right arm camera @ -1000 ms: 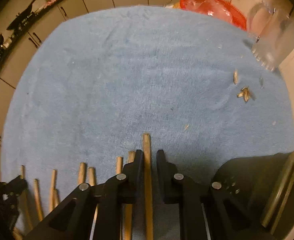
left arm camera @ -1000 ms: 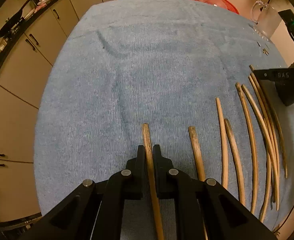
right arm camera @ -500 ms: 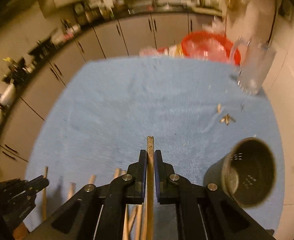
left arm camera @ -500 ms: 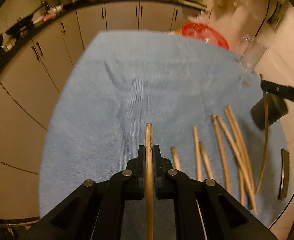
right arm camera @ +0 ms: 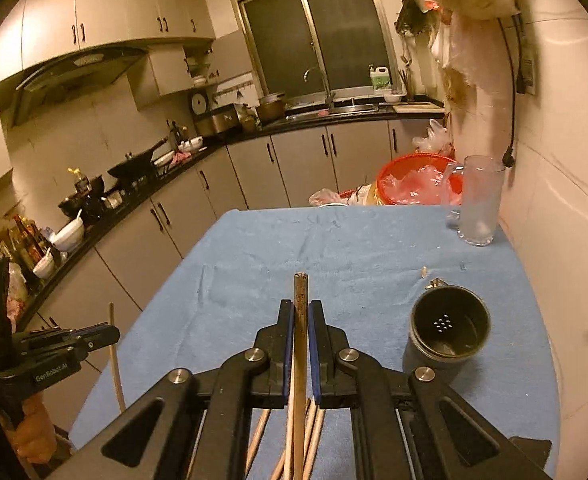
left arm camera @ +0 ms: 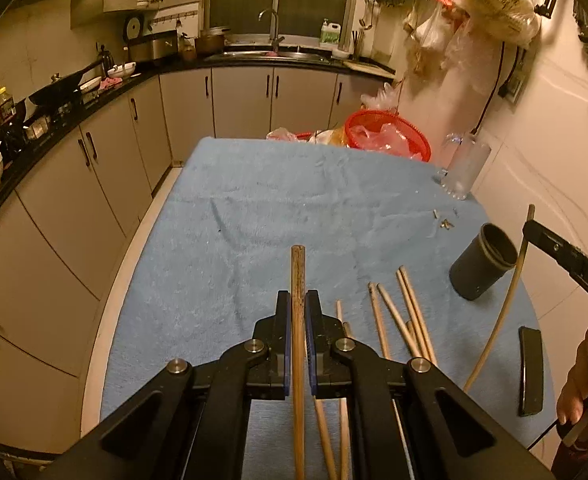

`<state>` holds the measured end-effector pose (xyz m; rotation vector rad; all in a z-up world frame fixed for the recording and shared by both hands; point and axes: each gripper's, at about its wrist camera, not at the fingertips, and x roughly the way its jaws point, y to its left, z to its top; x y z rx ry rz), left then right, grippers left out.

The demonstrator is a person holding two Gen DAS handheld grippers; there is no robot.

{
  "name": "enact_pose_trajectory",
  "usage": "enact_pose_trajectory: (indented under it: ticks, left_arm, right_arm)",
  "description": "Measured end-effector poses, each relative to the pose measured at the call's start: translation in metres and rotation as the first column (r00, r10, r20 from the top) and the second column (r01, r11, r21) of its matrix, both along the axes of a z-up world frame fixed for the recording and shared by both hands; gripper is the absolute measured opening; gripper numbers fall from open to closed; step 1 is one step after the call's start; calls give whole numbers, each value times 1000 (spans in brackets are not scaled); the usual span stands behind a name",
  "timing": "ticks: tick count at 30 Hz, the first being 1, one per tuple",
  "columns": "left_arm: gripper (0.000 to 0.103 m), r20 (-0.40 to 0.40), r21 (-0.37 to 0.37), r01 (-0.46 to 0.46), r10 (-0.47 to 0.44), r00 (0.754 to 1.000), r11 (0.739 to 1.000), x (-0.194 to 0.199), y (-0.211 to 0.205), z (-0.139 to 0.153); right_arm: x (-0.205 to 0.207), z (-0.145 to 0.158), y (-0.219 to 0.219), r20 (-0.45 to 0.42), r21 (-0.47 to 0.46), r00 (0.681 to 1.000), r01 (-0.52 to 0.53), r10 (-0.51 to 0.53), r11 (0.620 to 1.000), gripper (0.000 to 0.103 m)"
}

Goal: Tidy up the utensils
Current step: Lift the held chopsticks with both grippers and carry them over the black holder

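My left gripper (left arm camera: 298, 308) and right gripper (right arm camera: 302, 316) each clench one chopstick (left arm camera: 297, 280) above the blue bench (left arm camera: 253, 208). Its left half lies bare to the edge. About six loose chopsticks (left arm camera: 406, 312) lie beside one dark holder (right arm camera: 448, 330).

Left gripper (left arm camera: 298, 304): matte black linkage arms, four round silver screws, blue pads inside the fingers (left arm camera: 282, 320).
Left gripper side: white "GenRobot.AI" lettering on the black body.
Right gripper (right arm camera: 301, 312): same black build, silver screws, blue pads.
Right gripper side: white letters "DAS".
Hand (left arm camera: 582, 376): bare, no sleeve in view.
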<state>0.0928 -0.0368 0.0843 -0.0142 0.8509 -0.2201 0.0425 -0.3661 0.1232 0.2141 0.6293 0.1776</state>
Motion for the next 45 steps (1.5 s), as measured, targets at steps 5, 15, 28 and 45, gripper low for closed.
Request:
enact_pose_trajectory:
  ticks: [5, 15, 28, 45]
  left_arm:
    - [7, 17, -5, 9, -9, 1000, 1000, -4, -4, 12]
    - [7, 55, -13, 45, -44, 997, 999, -3, -26, 38]
    - [7, 110, -52, 115, -109, 988, 992, 14, -78, 77]
    - [7, 210, -153, 294, -259, 943, 944, 47, -192, 150]
  right_arm:
    - [-11, 6, -12, 33, 19, 999, 8, -9, 1000, 7]
    - [-25, 32, -37, 115, 50, 991, 62, -68, 997, 7]
    - [-14, 56, -83, 172, 78, 970, 158, -169, 984, 7]
    - [40, 91, -160, 220, 138, 919, 303, -327, 943, 7]
